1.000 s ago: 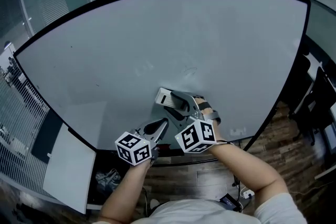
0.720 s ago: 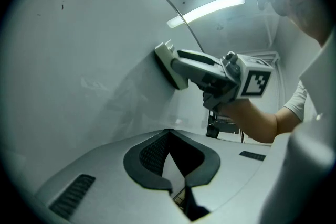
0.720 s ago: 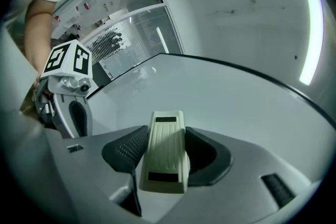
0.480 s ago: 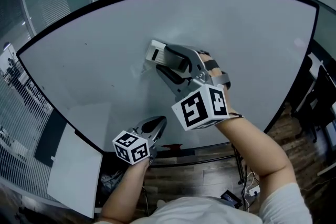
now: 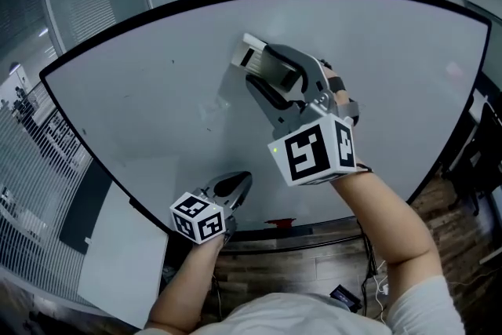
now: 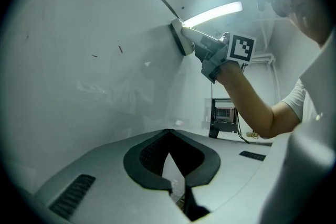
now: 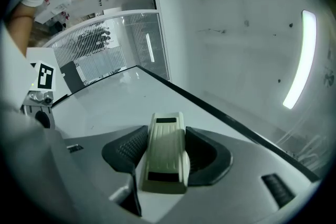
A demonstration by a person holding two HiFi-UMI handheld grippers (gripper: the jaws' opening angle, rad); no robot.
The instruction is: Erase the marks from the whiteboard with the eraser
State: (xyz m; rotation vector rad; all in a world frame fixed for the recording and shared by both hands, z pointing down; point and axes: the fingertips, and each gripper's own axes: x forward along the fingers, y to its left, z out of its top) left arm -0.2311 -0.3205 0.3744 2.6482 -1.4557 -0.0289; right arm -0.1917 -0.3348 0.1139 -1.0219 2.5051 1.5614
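Even cool light; ceiling strip point(image 7: 300, 60) glares; fisheye edges dark.

One whiteboard point(image 5: 141, 114), one eraser point(image 5: 252, 52). Two grippers: left gripper point(image 5: 238, 184) and right gripper point(image 5: 259, 73). Small marks point(image 6: 119, 49) number perhaps three.

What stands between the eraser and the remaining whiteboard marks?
Nothing visible: the cream plastic eraser in the right gripper is against the white whiteboard, with bare board between it and the faint marks lower left.

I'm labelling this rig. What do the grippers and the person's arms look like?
The left gripper and the right gripper are grey moulded shells with black ribbed pads. Each carries a white cube with black square markers. The person wears a white short-sleeved shirt.
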